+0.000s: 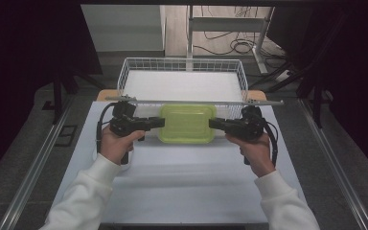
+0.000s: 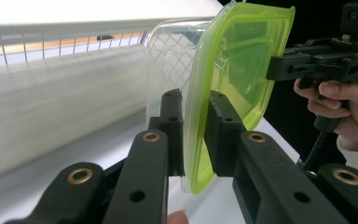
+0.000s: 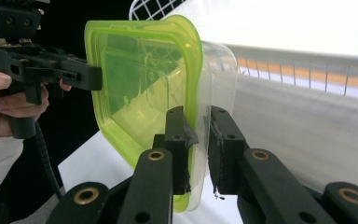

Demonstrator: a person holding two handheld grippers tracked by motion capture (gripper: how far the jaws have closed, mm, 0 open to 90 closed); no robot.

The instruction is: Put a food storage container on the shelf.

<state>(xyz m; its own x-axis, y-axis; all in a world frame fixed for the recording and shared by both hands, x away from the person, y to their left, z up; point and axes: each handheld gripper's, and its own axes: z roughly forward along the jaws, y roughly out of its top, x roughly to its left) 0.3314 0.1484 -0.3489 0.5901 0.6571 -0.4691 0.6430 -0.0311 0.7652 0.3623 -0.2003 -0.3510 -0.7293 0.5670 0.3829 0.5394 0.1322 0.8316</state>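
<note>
Gripping the lidded food container (image 1: 187,123) from both short ends, the person holds it level between the two tools, just in front of the white wire basket (image 1: 182,67) at the far edge of the surface (image 1: 182,187). Taking it at opposite ends looks like a way to keep a wide, shallow box from tipping, and the basket right behind it makes that the likely place it is headed, though that is my reading only.

The left tongs (image 2: 193,135) are pinching the rim where the green lid (image 2: 242,60) meets the clear tub (image 2: 168,51): one jaw lies against the tub side, the other against the lid's face, with the lid's edge sandwiched between them. The right tongs (image 3: 198,149) do the same at the other end, one jaw on the lid (image 3: 140,79), one on the clear tub (image 3: 219,70). Clamping across the seam like this would also keep the lid pressed on while it is carried.

From above, the left hand (image 1: 117,146) and right hand (image 1: 255,152) sit nearly mirrored, each wrapped round a pistol-style handle, tools pointing inward toward each other. Both forearms in white sleeves (image 1: 88,196) come up from the near edge and angle slightly inward. A cable (image 1: 98,129) loops down beside the left tool. The container seems to sit just above the surface rather than resting on it, but I cannot tell for sure.
</note>
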